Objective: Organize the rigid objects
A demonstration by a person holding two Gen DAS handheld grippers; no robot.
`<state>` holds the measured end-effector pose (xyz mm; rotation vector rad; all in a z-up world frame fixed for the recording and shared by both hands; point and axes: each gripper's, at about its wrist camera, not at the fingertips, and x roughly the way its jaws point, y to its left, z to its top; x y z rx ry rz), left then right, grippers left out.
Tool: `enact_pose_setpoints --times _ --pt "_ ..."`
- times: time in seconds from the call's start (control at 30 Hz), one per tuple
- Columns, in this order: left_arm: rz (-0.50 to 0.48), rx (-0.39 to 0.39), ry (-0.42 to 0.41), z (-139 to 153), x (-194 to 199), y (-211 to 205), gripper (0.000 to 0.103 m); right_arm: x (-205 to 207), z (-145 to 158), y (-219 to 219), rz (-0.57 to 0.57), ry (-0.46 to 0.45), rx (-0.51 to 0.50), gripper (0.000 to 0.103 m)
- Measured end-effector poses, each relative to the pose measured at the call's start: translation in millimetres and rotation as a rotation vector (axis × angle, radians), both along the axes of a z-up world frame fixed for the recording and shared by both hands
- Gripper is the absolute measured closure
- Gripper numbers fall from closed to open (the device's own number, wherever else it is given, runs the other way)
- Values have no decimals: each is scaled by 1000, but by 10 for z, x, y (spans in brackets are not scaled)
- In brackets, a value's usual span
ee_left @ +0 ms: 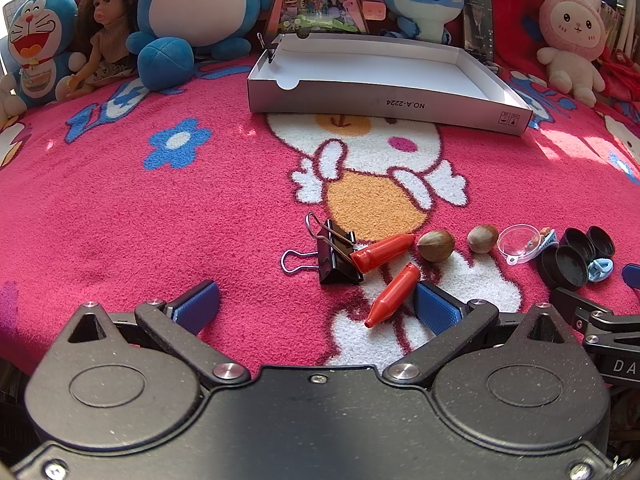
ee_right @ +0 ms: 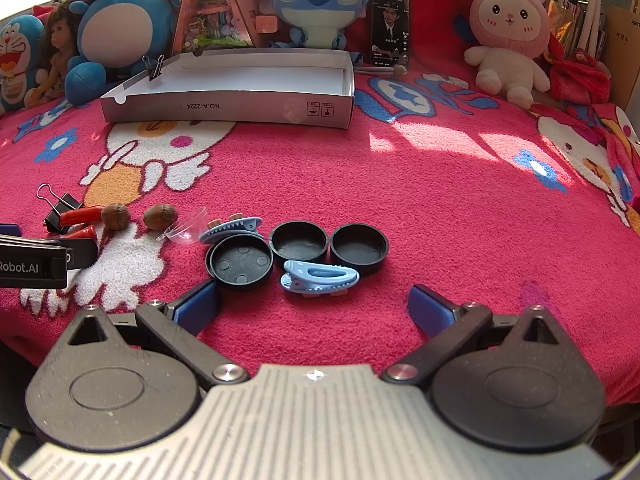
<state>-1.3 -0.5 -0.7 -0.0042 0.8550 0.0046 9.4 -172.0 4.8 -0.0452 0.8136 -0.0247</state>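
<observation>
Red crayon [ee_left: 393, 295] touching right pad of spread left tongs [ee_left: 316, 306].

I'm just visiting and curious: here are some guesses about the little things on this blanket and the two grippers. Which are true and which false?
1. Both grippers, left and right, are open. True.
2. The box holds the black caps. False: the three caps lie on the blanket.
3. Two red crayons lie beside a large binder clip. True.
4. A small binder clip sits on the box's rim. True.
5. The two nuts are in the right gripper. False: they lie on the blanket.
</observation>
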Motion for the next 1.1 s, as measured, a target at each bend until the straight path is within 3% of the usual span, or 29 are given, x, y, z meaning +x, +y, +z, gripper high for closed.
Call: enact_pose_setpoints --times 1.1 --pt "-5 1 -19 21 -32 17 0 -23 -5 -20 0 -8 5 0"
